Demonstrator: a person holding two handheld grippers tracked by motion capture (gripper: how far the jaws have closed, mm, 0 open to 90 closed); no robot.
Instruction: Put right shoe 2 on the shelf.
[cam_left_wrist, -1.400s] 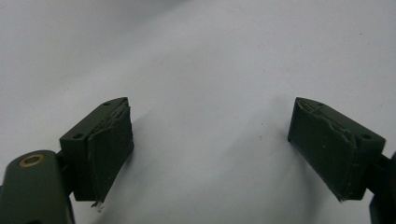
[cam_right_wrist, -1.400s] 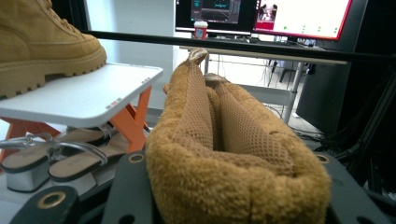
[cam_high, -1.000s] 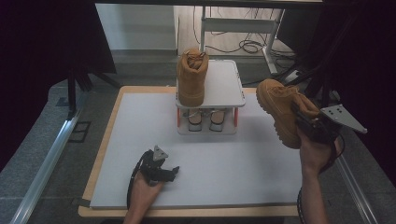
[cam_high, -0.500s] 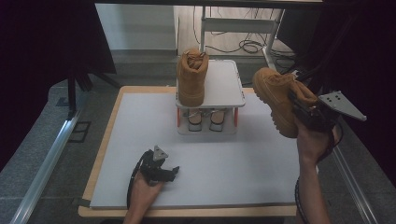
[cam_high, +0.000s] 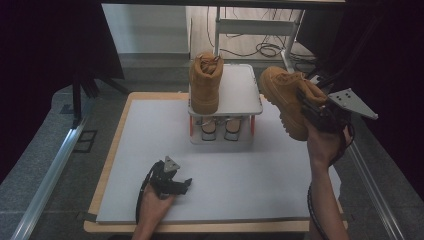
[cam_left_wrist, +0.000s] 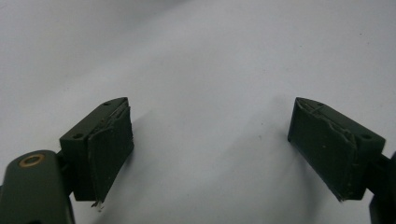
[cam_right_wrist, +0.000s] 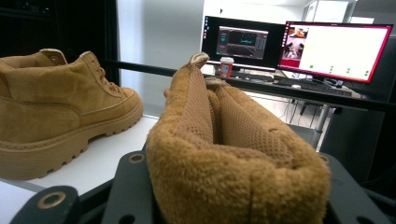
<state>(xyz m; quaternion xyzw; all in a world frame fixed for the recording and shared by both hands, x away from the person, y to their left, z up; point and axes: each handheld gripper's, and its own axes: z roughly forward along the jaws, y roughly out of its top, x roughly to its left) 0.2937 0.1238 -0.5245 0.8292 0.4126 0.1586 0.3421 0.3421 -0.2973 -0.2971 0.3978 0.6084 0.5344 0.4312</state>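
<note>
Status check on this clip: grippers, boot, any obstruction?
Right gripper shut on held boot, airborne beside rack. Left gripper open, idle on mat. Second boot on rack; right half free.

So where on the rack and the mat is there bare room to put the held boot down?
The rack's top tray is bare right of the standing boot. The grey mat is bare between rack and left gripper, and along its left side. The rack's lower shelf is crowded with white shoes.

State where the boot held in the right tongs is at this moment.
In the high view the held boot hangs in the air at the right, gripped at its collar by the right tongs, just right of the white rack that carries the other boot.
</note>
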